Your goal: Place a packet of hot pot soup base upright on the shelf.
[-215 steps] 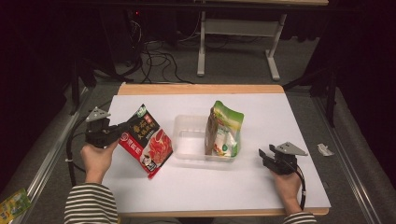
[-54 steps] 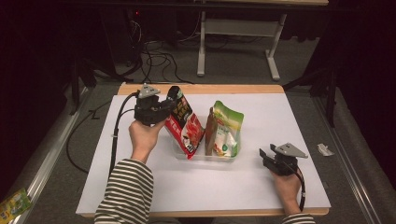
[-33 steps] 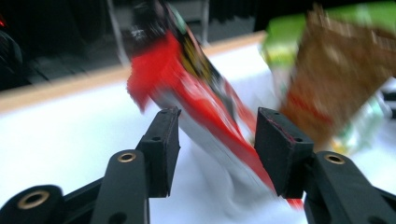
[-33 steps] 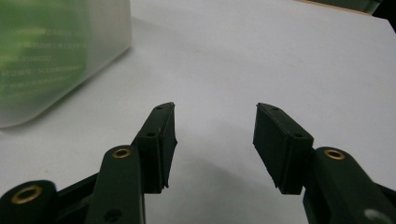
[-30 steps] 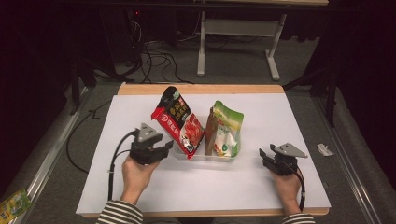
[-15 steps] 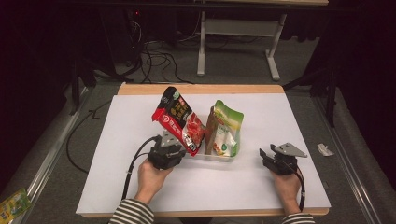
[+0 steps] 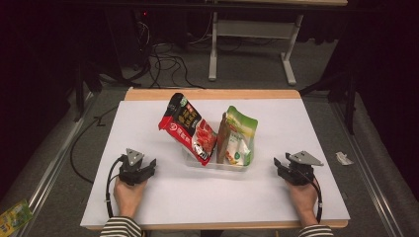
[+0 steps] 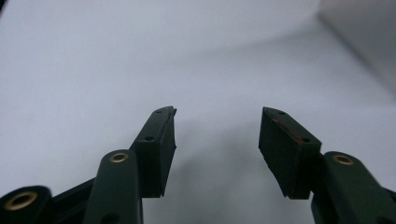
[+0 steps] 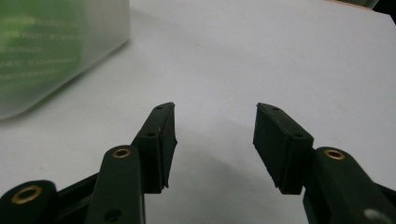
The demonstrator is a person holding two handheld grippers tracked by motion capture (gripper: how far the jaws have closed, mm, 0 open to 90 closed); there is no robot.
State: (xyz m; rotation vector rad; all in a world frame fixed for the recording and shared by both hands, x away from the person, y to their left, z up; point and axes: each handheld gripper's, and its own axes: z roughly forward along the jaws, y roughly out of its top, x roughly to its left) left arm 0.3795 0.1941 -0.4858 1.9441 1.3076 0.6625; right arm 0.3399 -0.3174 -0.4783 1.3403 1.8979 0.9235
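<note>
Your left gripper [image 7: 148,167] rests low on the white table [image 7: 148,118], near its front left edge, well apart from the clear tray [image 7: 217,164]; its jaws have just been opening and stand apart with nothing between them; the red packet [image 7: 190,129] leans tilted in the tray beside the green packet [image 7: 239,138]; your right gripper [image 7: 279,168] sits by the front right, jaws apart, empty.
</note>
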